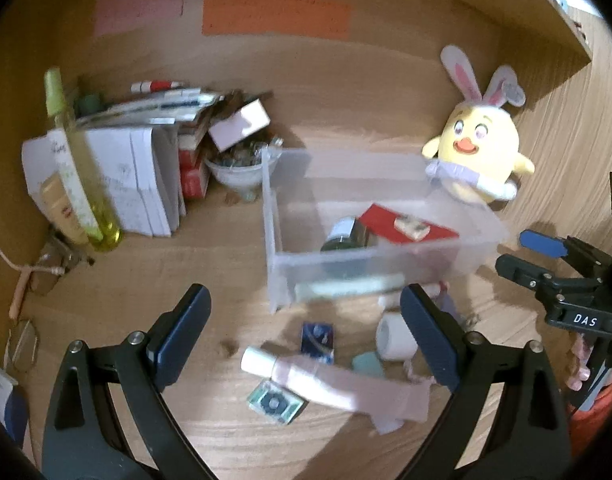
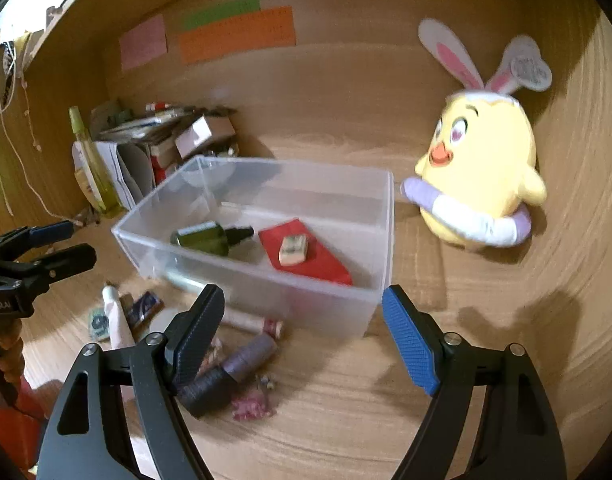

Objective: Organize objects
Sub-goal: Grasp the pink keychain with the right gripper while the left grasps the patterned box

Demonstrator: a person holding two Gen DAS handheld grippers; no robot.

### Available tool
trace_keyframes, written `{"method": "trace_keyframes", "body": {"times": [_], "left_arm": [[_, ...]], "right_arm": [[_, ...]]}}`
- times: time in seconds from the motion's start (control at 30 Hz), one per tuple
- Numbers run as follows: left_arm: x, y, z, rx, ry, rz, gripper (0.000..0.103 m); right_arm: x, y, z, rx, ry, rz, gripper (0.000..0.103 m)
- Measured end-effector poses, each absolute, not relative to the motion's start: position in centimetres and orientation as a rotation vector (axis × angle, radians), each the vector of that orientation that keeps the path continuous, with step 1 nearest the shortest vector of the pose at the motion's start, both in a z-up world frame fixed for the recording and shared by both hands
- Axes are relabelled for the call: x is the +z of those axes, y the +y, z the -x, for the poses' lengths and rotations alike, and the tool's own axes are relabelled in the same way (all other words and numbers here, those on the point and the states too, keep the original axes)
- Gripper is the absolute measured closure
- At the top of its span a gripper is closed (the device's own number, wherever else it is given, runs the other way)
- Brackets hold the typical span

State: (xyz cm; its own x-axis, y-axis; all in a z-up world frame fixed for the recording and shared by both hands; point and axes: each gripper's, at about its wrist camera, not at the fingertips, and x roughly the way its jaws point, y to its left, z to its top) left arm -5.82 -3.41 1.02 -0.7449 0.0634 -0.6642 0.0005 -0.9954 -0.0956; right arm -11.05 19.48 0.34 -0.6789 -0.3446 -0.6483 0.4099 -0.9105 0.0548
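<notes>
Both grippers are held over a wooden desk [image 1: 226, 256] with their jaws wide apart and nothing between the pads. In the left wrist view the left gripper [image 1: 304, 336] fills the lower part of the frame, and past its fingers lies a loose scatter of small things: a pale pink tube [image 1: 306, 376] at lower centre, a small blue packet [image 1: 317, 338] just above it, a white roll [image 1: 394, 338] to the right, and a little green-edged square packet [image 1: 275, 403] below the tube.

The clear plastic box [image 1: 274, 220] sits right of centre in that view, beyond the scatter. Inside it are a dark green bottle [image 2: 210, 236] lying on its side, a red card [image 2: 326, 264] and a small tile [image 2: 293, 249] resting on the card.

In the right wrist view the right gripper [image 2: 302, 336] is at the bottom, aimed at the near wall of the box (one pad black, one blue). A purple tube [image 2: 250, 356] lies just beside its left finger.

A yellow plush chick [image 2: 482, 176] with rabbit ears stands at the right, near the box. Books and papers [image 1: 138, 176] are piled at the left.
</notes>
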Motion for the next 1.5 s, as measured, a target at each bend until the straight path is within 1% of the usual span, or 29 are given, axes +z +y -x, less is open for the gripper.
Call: {"method": "trace_keyframes", "body": {"times": [0.23, 0.43, 0.77, 0.8, 0.83, 0.9, 0.97, 1.03, 1.13, 1.17, 1.2, 1.23, 1.3, 1.37, 1.4, 1.43, 1.5], "left_arm": [[-0.9, -4.2, 4.8, 2.874, -0.169, 1.192, 0.006], [-2.9, -4.7, 4.0, 2.862, -0.142, 1.292, 0.006], [-4.9, -6.2, 2.8, 2.827, -0.193, 1.385, 0.007], [-5.0, -6.2, 2.8, 2.827, -0.194, 1.385, 0.009], [-5.1, -6.2, 2.7, 2.825, -0.192, 1.387, 0.016], [-5.3, -6.2, 2.7, 2.808, -0.184, 1.404, 0.025], [-5.5, -6.1, 2.7, 2.802, -0.188, 1.405, 0.027], [-5.7, -6.0, 2.9, 2.795, -0.189, 1.406, 0.034], [-5.9, -5.9, 3.0, 2.784, -0.195, 1.407, 0.041], [-5.9, -5.9, 3.0, 2.79, -0.189, 1.403, 0.042], [-6.0, -5.9, 3.1, 2.788, -0.189, 1.402, 0.044], [-6.0, -5.8, 3.2, 2.788, -0.192, 1.397, 0.046], [-6.0, -5.8, 3.3, 2.787, -0.199, 1.389, 0.049], [-6.1, -5.7, 3.3, 2.785, -0.199, 1.376, 0.058], [-6.1, -5.6, 3.3, 2.782, -0.194, 1.37, 0.063], [-6.0, -5.5, 3.3, 2.785, -0.184, 1.367, 0.063], [-6.0, -5.4, 3.2, 2.794, -0.172, 1.355, 0.063]], "right_arm": [[-1.9, 19.7, 10.1, -2.516, 0.168, -1.046, 0.024], [-3.2, 19.5, 9.4, -2.468, 0.195, -1.097, 0.024], [-5.2, 19.1, 8.8, -2.416, 0.227, -1.174, 0.024], [-5.4, 19.1, 8.7, -2.407, 0.226, -1.179, 0.024], [-5.6, 19.0, 8.6, -2.401, 0.225, -1.183, 0.024], [-5.8, 18.8, 8.5, -2.384, 0.222, -1.193, 0.024], [-5.9, 18.6, 8.5, -2.365, 0.223, -1.203, 0.024], [-6.1, 18.4, 8.5, -2.355, 0.225, -1.206, 0.024], [-6.2, 18.1, 8.5, -2.349, 0.244, -1.208, 0.025], [-6.2, 18.0, 8.4, -2.35, 0.247, -1.206, 0.028], [-6.2, 18.0, 8.4, -2.352, 0.251, -1.202, 0.034], [-6.2, 17.9, 8.4, -2.351, 0.255, -1.2, 0.038], [-6.4, 17.6, 8.5, -2.344, 0.267, -1.204, 0.051], [-6.5, 17.3, 8.5, -2.343, 0.28, -1.207, 0.057], [-6.5, 17.3, 8.4, -2.354, 0.298, -1.196, 0.064], [-6.5, 17.2, 8.3, -2.356, 0.309, -1.191, 0.067], [-6.5, 16.8, 8.2, -2.358, 0.333, -1.173, 0.078]]}}
